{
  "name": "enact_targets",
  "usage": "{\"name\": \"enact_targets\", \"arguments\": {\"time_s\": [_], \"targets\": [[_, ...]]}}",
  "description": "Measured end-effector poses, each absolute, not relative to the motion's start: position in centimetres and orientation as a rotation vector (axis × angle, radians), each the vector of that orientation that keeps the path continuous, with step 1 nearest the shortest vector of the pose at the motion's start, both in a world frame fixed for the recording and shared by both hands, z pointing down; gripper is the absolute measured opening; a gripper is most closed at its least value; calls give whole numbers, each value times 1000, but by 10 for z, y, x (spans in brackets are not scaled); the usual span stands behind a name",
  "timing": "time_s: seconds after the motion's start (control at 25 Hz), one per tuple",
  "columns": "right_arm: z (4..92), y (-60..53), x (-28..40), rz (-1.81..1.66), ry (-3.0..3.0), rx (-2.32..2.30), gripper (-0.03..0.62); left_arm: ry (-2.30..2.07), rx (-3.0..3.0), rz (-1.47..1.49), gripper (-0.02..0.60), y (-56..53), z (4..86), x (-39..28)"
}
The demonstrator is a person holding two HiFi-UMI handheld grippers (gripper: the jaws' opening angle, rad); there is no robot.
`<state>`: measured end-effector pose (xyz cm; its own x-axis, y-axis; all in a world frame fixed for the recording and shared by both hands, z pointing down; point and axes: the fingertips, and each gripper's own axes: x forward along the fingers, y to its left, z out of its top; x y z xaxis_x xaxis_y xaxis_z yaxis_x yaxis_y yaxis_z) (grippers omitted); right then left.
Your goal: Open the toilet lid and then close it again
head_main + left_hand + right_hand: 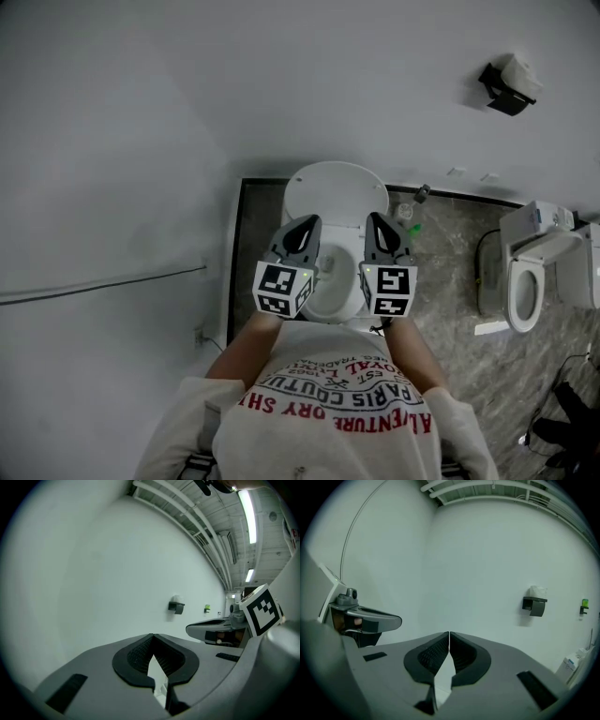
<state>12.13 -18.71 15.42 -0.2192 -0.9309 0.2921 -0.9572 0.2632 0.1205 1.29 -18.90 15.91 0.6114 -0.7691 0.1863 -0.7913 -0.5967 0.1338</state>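
In the head view a white toilet stands below me against the wall. Its oval lid (336,190) appears raised, and the bowl opening (335,286) shows between my two grippers. My left gripper (305,225) and right gripper (375,221) hover side by side above the bowl, both shut and empty, touching nothing. In the left gripper view the jaws (152,637) meet at their tips before a bare white wall, with the right gripper (211,630) alongside. The right gripper view shows its jaws (449,634) closed tip to tip, and the left gripper (370,620) beside them.
A second toilet (528,281) stands at the right on the marbled floor (450,309). A paper holder (509,89) hangs on the back wall. Small bottles (412,208) sit right of the lid. A white wall with a cable (94,286) closes the left side.
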Motion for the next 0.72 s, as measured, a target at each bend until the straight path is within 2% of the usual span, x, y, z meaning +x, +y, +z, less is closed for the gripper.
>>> {"name": "enact_targets", "arguments": {"time_s": [0.48, 0.72], "targets": [[210, -267, 130, 136, -2196, 1486, 17, -1287, 2613, 350, 5, -273, 208, 3], [240, -319, 122, 42, -2142, 1319, 17, -1160, 2726, 646, 5, -318, 252, 9]]}}
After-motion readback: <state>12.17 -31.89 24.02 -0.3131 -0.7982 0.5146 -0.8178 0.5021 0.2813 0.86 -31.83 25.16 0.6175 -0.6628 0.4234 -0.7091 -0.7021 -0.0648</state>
